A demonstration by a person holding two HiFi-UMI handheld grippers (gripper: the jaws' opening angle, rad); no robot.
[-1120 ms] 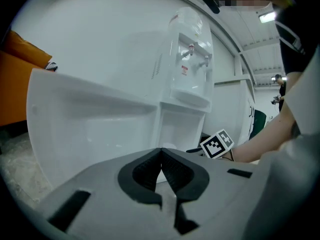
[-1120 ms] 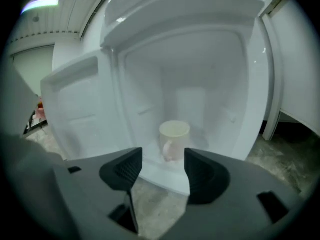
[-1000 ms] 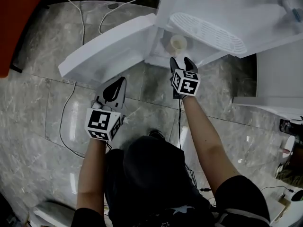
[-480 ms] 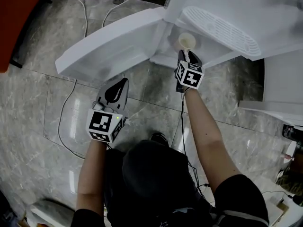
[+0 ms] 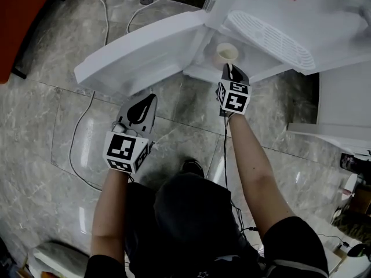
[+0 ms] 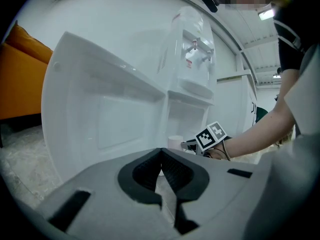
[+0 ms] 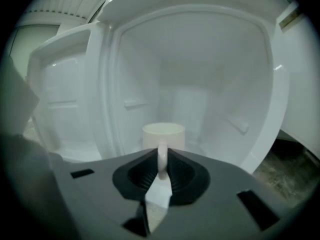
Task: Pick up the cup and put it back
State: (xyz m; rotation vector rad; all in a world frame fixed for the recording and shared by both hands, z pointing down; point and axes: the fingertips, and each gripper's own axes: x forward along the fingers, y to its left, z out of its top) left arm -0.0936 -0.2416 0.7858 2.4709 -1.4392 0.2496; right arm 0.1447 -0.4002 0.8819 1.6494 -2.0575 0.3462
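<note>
- Head view: the cream cup point(image 5: 226, 53) stood upright inside the low open compartment of a white water dispenser point(image 5: 301, 16). The dispenser's door point(image 5: 139, 54) was swung out to the left.
- The right gripper point(image 5: 232, 70) reached into the mouth of that compartment, with its tips at the cup's near side and its marker cube point(image 5: 234, 96) just behind them.
- The left gripper point(image 5: 147, 102) hung over the grey marble floor point(image 5: 52, 132), in front of the open door and well apart from the cup. A thin cable point(image 5: 74, 149) looped across the floor beside it.
- Left gripper view: its 2 jaws were pressed together with nothing between them.
- Beyond them rose the inner face of the door. Further right, the cup sat in the compartment with the right gripper's marker cube just beside it.
- A clear bottle point(image 6: 189, 34) stood on top of the dispenser, and an orange piece of furniture point(image 6: 20, 79) showed at the left edge.
- Right gripper view: its 2 jaws had just been closing and were clamped on the cup's handle point(image 7: 162, 158), 1 dark pad on each side of it.
- The cup's body stood upright just past the tips, with the compartment's white walls all around.
</note>
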